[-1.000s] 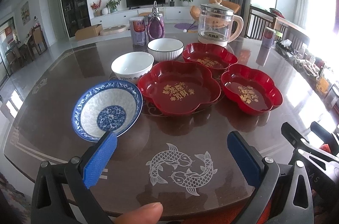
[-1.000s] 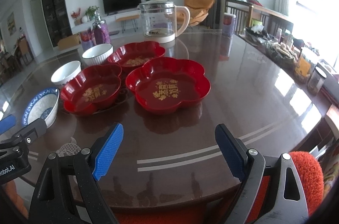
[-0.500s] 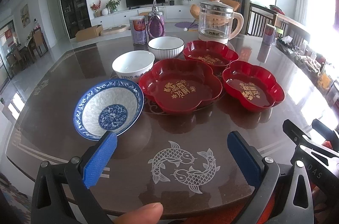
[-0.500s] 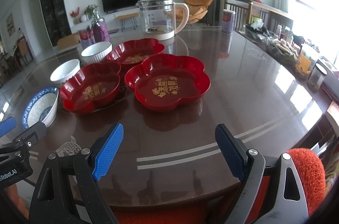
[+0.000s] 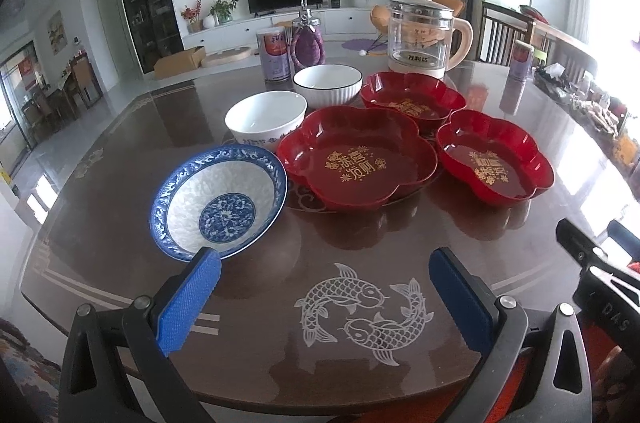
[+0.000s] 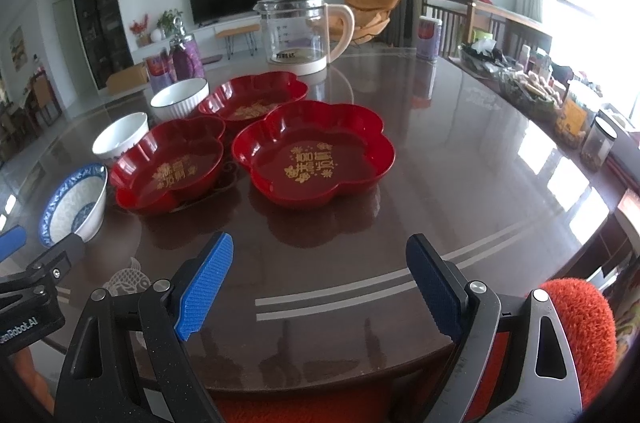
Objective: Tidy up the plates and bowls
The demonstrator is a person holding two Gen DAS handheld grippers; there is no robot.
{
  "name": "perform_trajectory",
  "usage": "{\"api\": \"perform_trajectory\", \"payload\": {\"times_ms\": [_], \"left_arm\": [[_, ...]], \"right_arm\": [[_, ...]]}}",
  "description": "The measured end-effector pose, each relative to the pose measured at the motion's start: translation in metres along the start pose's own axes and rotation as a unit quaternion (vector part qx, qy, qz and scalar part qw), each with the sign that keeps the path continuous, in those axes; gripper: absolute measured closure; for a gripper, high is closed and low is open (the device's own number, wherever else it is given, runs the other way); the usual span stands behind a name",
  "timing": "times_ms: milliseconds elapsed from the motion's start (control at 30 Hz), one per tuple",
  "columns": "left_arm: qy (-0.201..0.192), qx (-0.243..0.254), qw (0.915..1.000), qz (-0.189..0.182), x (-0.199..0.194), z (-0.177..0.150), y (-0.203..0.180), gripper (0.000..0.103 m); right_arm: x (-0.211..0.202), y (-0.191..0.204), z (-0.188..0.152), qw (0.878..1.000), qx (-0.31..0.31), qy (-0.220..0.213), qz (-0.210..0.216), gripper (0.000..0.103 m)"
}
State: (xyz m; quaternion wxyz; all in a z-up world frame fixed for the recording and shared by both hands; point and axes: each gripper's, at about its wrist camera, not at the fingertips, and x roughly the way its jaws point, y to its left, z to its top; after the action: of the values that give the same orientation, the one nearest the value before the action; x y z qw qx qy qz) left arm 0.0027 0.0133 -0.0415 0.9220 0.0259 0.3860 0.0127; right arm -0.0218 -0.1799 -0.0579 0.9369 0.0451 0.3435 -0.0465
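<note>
Left wrist view: the left gripper (image 5: pixel 324 287) is spread wide with nothing between its blue pads; its left pad covers part of the near rim of the blue-and-white patterned bowl (image 5: pixel 218 201). Only the black tip of the right gripper (image 5: pixel 592 263) enters at the right edge, cut off by the frame.

Containers, all on the dark glossy table (image 5: pixel 360 355):
- Blue-and-white patterned bowl: empty, nearest on the left.
- Plain white bowl (image 5: pixel 266 117): empty, just behind it.
- Ribbed white bowl (image 5: pixel 327 83): farther back; its interior is only partly visible.
- Three red flower-shaped plates: centre plate (image 5: pixel 356 159), right plate (image 5: pixel 495 159), rear plate (image 5: pixel 412 97). Each shows gold lettering on its floor; the rear one is partly hidden behind the other two.
- Glass kettle (image 5: pixel 426 41): behind the plates; contents hard to make out.

Right wrist view: the right gripper (image 6: pixel 318 281) is likewise spread and holds nothing. The right plate (image 6: pixel 314 155) lies directly ahead of it. This view alone shows jars and packets (image 6: pixel 560 103) along the table's right side, blurred by window glare.
</note>
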Motion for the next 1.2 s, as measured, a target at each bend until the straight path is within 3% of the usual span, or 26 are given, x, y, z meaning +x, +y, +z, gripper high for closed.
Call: {"api": "perform_trajectory", "payload": {"times_ms": [100, 200, 400, 767, 967, 1200], "left_arm": [[0.007, 0.002, 1.0, 0.0, 0.003, -0.001, -0.001, 0.0], [0.022, 0.011, 0.9997, 0.008, 0.009, -0.003, -0.003, 0.0], [0.073, -0.018, 0.9964, -0.04, 0.024, -0.008, 0.009, 0.0], [0.037, 0.003, 0.9983, -0.045, 0.013, -0.007, -0.002, 0.0], [0.042, -0.005, 0.9966, -0.071, 0.012, -0.006, -0.004, 0.0], [0.036, -0.012, 0.9966, -0.073, 0.011, -0.006, -0.005, 0.0]], "right_arm": [[-0.006, 0.0, -0.002, 1.0, -0.003, -0.022, -0.002, 0.012], [-0.004, -0.002, -0.001, 1.0, 0.001, -0.017, 0.014, 0.012], [0.0, -0.005, -0.002, 1.0, 0.013, -0.009, 0.021, 0.012], [-0.001, -0.004, -0.002, 1.0, 0.004, -0.021, 0.016, 0.012], [-0.001, -0.008, -0.001, 1.0, 0.009, -0.023, 0.02, 0.012], [0.001, -0.009, -0.002, 1.0, 0.01, -0.016, 0.015, 0.012]]}}
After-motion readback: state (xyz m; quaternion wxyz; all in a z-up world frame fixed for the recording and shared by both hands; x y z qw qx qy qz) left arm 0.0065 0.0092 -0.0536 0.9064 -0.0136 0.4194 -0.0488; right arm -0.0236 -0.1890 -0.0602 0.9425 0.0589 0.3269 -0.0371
